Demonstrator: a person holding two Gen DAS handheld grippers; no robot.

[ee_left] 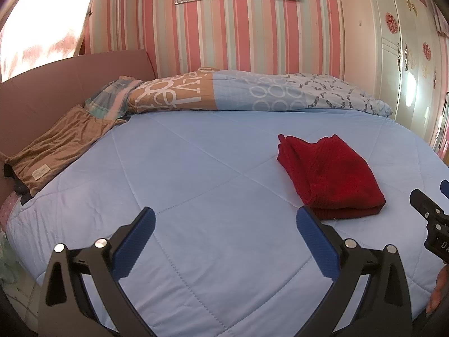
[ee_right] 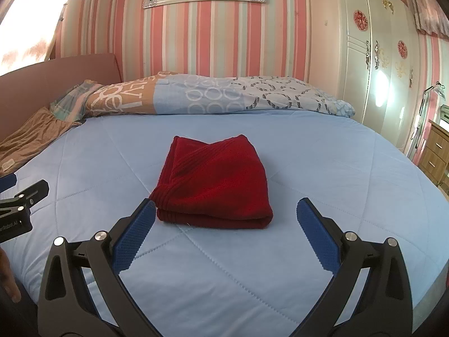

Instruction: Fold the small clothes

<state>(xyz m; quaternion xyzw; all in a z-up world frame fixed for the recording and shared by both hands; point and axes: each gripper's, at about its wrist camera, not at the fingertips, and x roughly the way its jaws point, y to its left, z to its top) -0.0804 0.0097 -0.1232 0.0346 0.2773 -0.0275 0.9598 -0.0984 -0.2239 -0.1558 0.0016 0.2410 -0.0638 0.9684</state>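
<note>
A folded knit garment (ee_right: 213, 182) lies on the quilt (ee_right: 322, 168), in front of a rolled duvet (ee_right: 213, 95) along the wall. A folded cloth (ee_left: 56, 151) lies at the left edge, beside the headboard (ee_left: 56, 84). A wardrobe (ee_right: 373, 64) stands to the right.

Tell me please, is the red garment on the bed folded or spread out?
Folded: the red garment lies as a compact stack on the blue quilt, layered edges visible at its near side.
</note>
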